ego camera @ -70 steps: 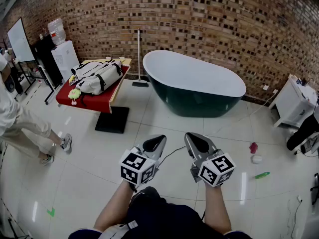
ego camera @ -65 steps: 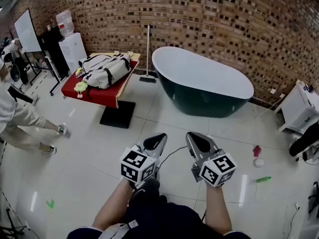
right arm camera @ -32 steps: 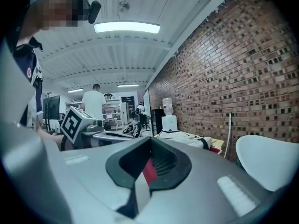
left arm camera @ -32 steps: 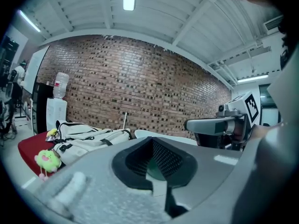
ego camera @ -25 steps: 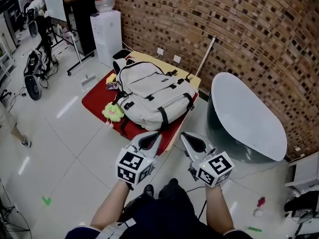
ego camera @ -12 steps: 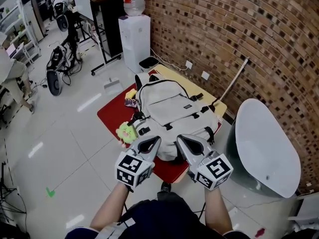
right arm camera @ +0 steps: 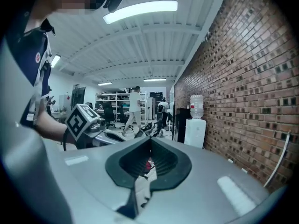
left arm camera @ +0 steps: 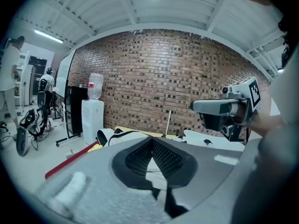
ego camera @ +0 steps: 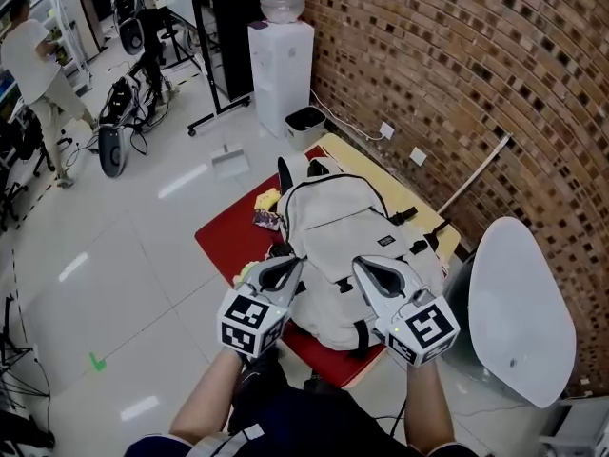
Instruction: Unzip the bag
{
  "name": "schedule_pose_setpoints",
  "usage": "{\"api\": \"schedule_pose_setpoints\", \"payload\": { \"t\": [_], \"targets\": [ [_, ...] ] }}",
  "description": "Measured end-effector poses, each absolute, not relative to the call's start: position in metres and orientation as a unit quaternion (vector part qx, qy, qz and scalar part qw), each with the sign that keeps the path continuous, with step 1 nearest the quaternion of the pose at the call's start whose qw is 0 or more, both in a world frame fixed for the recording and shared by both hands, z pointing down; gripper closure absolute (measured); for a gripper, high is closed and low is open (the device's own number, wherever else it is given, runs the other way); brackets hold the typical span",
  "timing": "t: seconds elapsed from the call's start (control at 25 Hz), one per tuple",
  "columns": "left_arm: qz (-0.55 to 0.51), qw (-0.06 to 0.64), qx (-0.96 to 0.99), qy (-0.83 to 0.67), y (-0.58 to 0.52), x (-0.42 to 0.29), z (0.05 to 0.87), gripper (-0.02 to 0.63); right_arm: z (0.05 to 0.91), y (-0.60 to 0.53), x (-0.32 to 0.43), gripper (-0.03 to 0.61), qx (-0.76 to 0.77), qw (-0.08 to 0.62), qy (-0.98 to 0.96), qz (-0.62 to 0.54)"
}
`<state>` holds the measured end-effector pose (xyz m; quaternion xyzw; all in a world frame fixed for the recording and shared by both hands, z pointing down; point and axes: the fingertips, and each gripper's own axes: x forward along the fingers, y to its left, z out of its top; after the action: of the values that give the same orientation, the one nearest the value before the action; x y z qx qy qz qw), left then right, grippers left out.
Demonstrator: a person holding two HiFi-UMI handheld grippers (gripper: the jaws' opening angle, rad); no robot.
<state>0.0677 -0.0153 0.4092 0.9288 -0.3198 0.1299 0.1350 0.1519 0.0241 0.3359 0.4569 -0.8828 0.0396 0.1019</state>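
head view alone shows whole bag [ego camera: 338,241] on red tabletop [ego camera: 221,239], bathtub [ego camera: 521,312] by its right edge, open floor [ego camera: 143,255] left, left gripper [ego camera: 283,270] and right gripper [ego camera: 374,272] fingers closed, empty

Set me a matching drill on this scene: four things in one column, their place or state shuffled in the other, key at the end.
Things:
1 backpack
2 bathtub
3 water dispenser
4 left gripper

Places or states:
A stands on the floor, right of the red table
B jaws shut, nothing between them
C stands by the brick wall, beyond the table
D lies on the table

Pairs: 1-D, 2-A, 3-C, 4-B
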Motion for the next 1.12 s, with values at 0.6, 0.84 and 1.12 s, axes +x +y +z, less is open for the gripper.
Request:
{"api": "schedule_pose_setpoints", "payload": {
  "t": [0.6, 0.84, 1.12],
  "targets": [
    [0.195, 0.198, 0.930, -0.240, -0.135, 0.041, 0.508, 0.531, 0.415, -0.106, 0.092, 0.481, 0.401, 0.303, -0.860, 0.091],
    [0.221, 0.231, 0.915, -0.246, -0.130, 0.037, 0.545, 0.468, 0.493, -0.131, 0.058, 0.467, 0.294, 0.365, -0.871, 0.145],
    [0.264, 0.224, 0.904, -0.251, -0.122, 0.041, 0.571, 0.443, 0.557, -0.139, 0.042, 0.429, 0.240, 0.411, -0.858, 0.193]
  ]
}}
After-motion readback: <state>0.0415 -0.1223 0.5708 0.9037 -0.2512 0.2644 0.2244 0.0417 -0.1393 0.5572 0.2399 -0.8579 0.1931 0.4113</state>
